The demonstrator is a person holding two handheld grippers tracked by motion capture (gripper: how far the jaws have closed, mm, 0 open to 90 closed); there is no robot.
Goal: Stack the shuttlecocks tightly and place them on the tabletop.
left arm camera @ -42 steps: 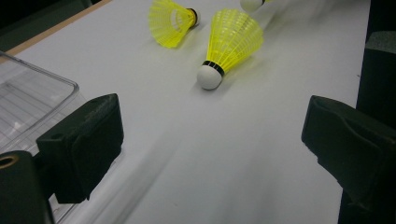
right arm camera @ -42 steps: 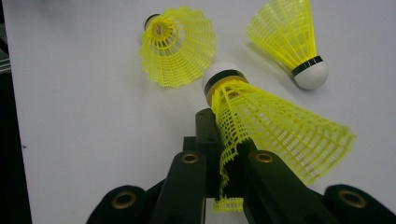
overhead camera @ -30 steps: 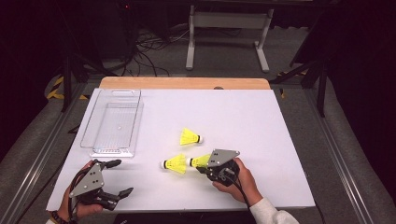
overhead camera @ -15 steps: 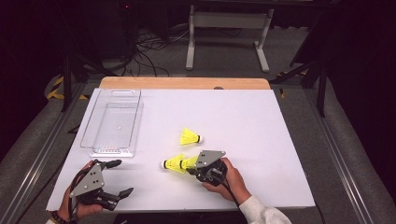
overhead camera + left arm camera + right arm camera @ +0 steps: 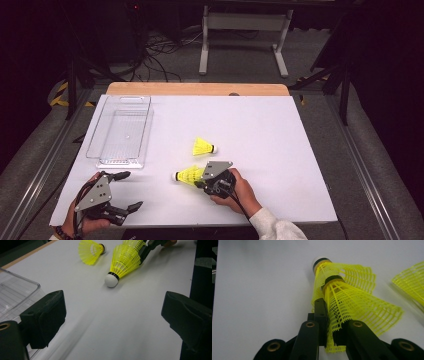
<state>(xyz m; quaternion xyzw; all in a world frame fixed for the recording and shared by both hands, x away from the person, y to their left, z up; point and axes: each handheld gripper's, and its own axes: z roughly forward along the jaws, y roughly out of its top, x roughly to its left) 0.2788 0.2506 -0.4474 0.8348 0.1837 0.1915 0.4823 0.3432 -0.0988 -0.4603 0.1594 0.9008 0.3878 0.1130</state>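
Broadly, one white table [image 5: 300, 165] carries everything: one clear plastic tray [image 5: 149, 125], two grippers and three yellow shuttlecocks.

Only the tray lies beyond the left gripper [image 5: 131, 190], ahead of its jaws and a little to their outer side, and nothing is in it. That gripper's jaws stand wide apart with only bare tabletop between them, and a hand holds it low at the near edge of the table.

Across from it, the right gripper [image 5: 199, 181] is clamped on the mesh skirt of the held shuttlecock [image 5: 352, 305]. Its jaws have just been opening a little, yet the skirt's edge is pinched between the pads.

Directly ahead of those jaws, the held shuttlecock's banded head sits inside the skirt of the front shuttlecock [image 5: 352, 273], so the two are nested in line. The front one's white cork points away from the jaws and rests on the table.

Off to one side of the right jaws, near but apart from the nested pair, lies the loose shuttlecock [image 5: 202, 147] on its side.

Between the two grippers the tabletop is open, with nothing blocking the way to the tray.
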